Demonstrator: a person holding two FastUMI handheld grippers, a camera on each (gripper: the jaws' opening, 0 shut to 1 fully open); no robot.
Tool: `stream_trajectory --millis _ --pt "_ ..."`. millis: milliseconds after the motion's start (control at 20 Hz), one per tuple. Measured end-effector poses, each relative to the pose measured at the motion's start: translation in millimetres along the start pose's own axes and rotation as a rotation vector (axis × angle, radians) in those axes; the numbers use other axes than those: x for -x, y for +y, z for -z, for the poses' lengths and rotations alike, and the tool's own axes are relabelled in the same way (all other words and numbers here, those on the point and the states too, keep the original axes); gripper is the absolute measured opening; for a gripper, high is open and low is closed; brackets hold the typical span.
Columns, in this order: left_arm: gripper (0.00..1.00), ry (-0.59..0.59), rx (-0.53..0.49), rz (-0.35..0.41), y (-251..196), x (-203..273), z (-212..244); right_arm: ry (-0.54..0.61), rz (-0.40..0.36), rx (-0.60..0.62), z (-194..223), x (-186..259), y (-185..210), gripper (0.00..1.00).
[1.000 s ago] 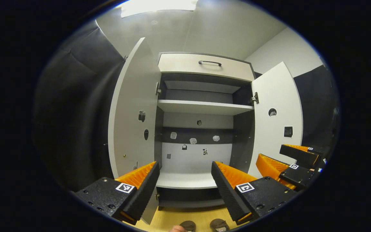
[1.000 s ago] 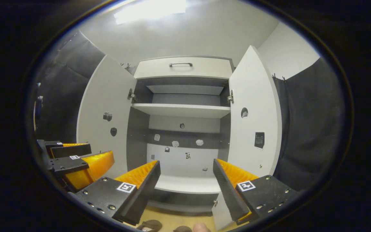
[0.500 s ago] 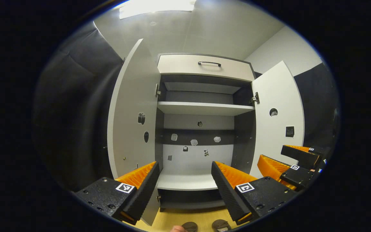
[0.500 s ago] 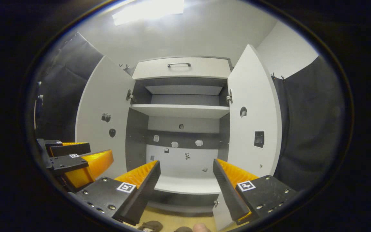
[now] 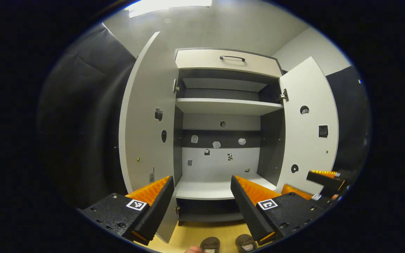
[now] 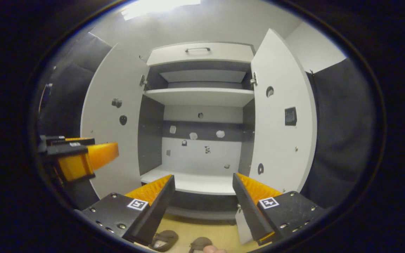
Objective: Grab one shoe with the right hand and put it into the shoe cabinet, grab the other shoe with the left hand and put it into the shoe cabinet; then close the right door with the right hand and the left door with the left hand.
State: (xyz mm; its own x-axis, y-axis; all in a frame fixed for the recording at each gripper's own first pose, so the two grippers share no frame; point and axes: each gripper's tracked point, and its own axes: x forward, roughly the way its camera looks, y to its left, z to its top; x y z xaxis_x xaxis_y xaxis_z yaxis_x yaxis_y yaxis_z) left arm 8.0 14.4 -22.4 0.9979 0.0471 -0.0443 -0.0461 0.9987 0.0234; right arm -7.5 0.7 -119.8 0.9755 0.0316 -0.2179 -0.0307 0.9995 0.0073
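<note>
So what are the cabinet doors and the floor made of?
The doors look like matte white laminated board: flat, smooth panels with thin edges on metal hinges. The floor looks like light wood or wood-look laminate, yellowish and smooth; too little shows to tell which.

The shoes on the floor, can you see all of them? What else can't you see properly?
- Shoes: in the left gripper view the bottom edge cuts them off; in the right gripper view a shoe is partly behind the right gripper.
- Stickers on the cabinet's back wall: too small to tell what they are.
- Lowest compartment: dark, so its inside is unclear.
</note>
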Motion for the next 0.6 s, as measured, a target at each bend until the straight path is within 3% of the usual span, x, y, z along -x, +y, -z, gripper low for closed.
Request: stream_trajectory --millis 400,600 --pt "0.99 -0.033 0.002 -0.037 20.3 1.8 -19.0 0.461 -0.081 -0.051 221.3 5.4 20.8 0.99" --pt "0.98 -0.044 -0.008 -0.061 34.0 4.1 -26.7 0.661 -0.112 -0.073 310.1 24.8 29.9 0.99"
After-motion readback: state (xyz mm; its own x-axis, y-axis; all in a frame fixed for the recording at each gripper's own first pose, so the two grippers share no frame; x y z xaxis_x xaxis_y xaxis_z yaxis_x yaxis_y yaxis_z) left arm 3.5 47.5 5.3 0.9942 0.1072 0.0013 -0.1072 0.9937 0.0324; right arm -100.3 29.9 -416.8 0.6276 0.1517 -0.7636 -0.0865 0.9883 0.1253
